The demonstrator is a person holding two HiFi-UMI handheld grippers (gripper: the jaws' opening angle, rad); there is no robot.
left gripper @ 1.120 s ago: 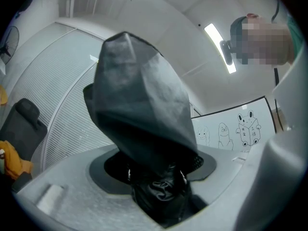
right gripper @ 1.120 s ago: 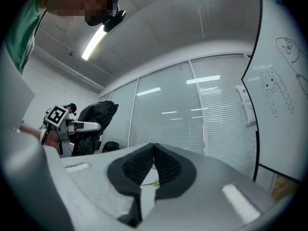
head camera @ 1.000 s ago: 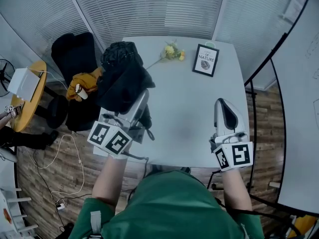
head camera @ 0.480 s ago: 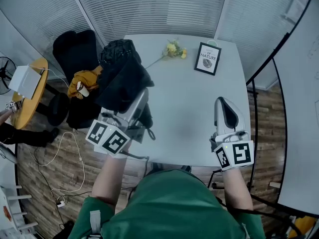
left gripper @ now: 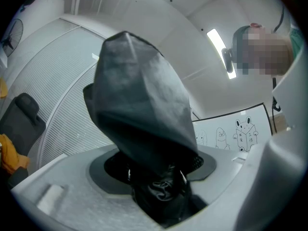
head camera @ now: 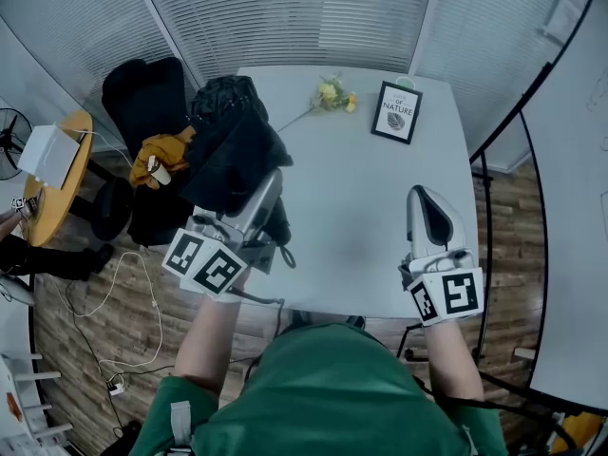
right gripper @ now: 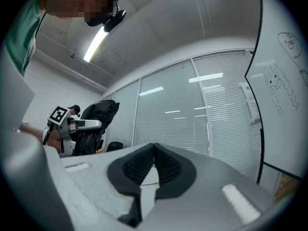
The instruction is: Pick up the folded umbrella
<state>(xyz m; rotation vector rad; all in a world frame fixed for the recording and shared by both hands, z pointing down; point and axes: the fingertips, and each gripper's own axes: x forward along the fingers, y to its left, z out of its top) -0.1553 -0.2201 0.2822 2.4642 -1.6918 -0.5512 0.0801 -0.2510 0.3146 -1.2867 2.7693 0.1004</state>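
Observation:
The folded umbrella (head camera: 233,150), a bulky bundle of black fabric, is held up over the white table's (head camera: 361,217) left side. My left gripper (head camera: 269,190) is shut on its lower end. In the left gripper view the umbrella (left gripper: 144,114) rises from between the jaws of that gripper (left gripper: 159,179) and hides most of what lies ahead. My right gripper (head camera: 419,196) hovers over the table's front right part. Its pads meet at the tips with nothing between them, as the right gripper view (right gripper: 154,148) shows. From there the umbrella (right gripper: 98,119) is at the far left.
A framed print (head camera: 392,112) and a sprig of yellow flowers (head camera: 330,94) stand at the table's far side. A black chair (head camera: 142,93) with an orange cloth (head camera: 157,160) is to the left. Beyond it is a round wooden side table (head camera: 59,186) with a white box. Cables lie on the floor.

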